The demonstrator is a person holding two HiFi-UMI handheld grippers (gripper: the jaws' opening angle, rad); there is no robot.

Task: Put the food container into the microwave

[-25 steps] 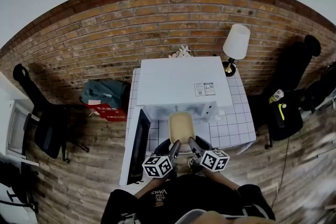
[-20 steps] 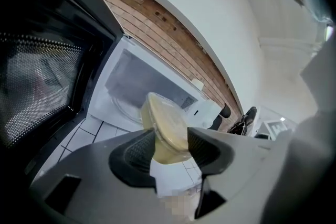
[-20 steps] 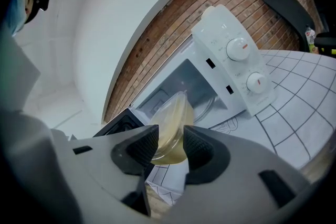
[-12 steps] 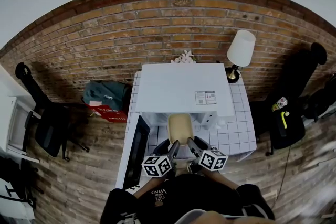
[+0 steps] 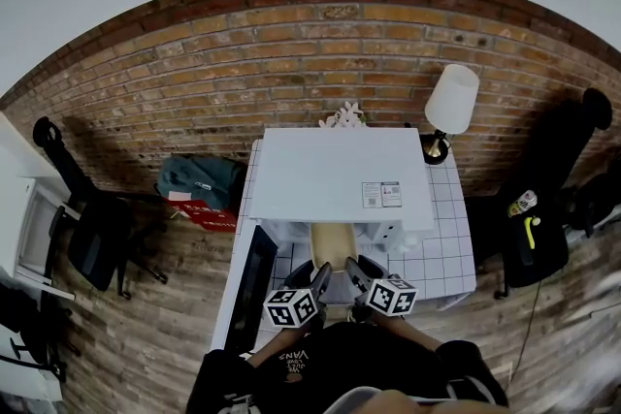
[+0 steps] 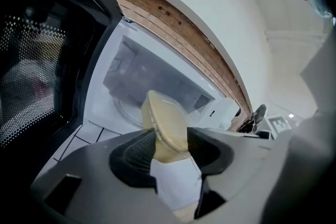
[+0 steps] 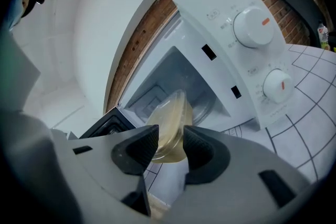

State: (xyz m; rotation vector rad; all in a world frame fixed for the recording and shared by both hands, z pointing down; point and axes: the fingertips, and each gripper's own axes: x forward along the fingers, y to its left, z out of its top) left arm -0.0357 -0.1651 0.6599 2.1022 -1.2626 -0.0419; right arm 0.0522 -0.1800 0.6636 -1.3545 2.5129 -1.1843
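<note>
Left claw (image 6: 170,147) and right claw (image 7: 169,145) each clamp a near side of the food container (image 5: 333,239), a two-sided hold judged to steady it. The container is pale yellow, translucent and lidded. It is carried above the bench (image 5: 448,255), with its far end entering the open microwave (image 5: 340,172).

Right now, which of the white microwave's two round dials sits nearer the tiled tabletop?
The lower white dial, just above the white tiled tabletop. The other dial sits above it, farther from the tiles.
</note>
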